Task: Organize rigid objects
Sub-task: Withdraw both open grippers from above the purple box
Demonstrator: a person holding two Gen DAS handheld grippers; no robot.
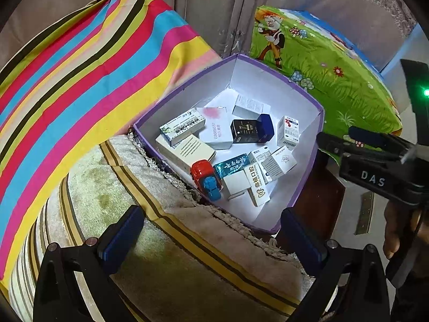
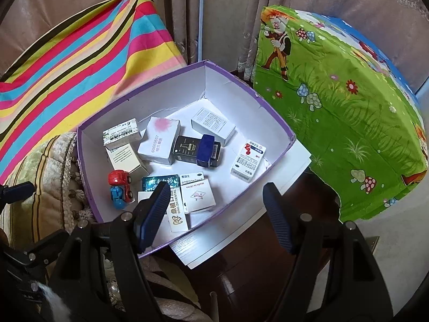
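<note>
A white box with a purple rim (image 1: 187,80) (image 2: 139,86) holds several small cartons and a red and blue toy car (image 1: 206,178) (image 2: 120,187). Among them are a black carton (image 1: 242,131) (image 2: 186,147), a dark blue case (image 1: 265,127) (image 2: 206,150) and a teal carton (image 1: 232,165) (image 2: 161,182). My left gripper (image 1: 211,241) hangs open and empty over the cushion, just short of the box's near corner. My right gripper (image 2: 214,217) is open and empty above the box's near edge; in the left wrist view it shows beside the box (image 1: 375,155).
A striped cloth (image 1: 80,80) lies left of the box and a green cartoon cloth (image 1: 335,80) to its right. The box rests partly on a fringed cushion (image 1: 161,241) and a white board (image 2: 241,230) over dark wood (image 2: 241,273). Curtains hang behind.
</note>
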